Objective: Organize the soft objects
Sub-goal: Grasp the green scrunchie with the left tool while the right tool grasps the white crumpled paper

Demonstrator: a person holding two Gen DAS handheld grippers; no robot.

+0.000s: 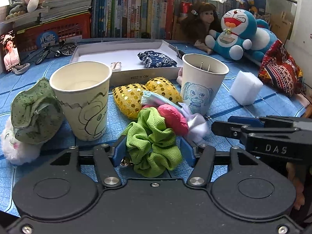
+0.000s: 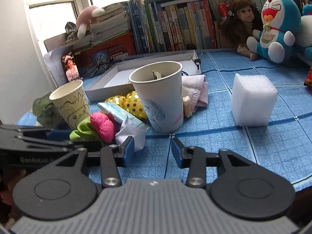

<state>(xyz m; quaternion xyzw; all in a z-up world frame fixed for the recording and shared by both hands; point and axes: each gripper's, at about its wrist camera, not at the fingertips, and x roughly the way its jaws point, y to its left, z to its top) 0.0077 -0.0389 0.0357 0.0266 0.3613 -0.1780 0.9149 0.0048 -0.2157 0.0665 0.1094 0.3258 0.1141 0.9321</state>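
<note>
Left of the left gripper [image 1: 153, 150], a green speckled cloth [image 1: 33, 111] lies loose beside an empty paper cup [image 1: 81, 99]. Between that gripper's parted jaws sits the green scrunchie [image 1: 154, 142]; the pads flank it without clearly pressing. Just beyond the jaws lie a pink pouch [image 1: 173, 119] and sequinned yellow pads [image 1: 144, 95]. Far ahead, only a blue floral pouch [image 1: 157, 59] rests in the white tray [image 1: 124, 48]. The right gripper [image 2: 153, 150] stands open over bare tablecloth, white foam block [image 2: 253, 101] ahead to its right. Most sorting looks undone.

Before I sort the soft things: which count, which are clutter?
Job: lime-green waffle scrunchie; pink stuffed cushion; gold sequinned pouch; white foam block.
Clutter: doodled paper cup; shallow white box; shelved books.
</note>
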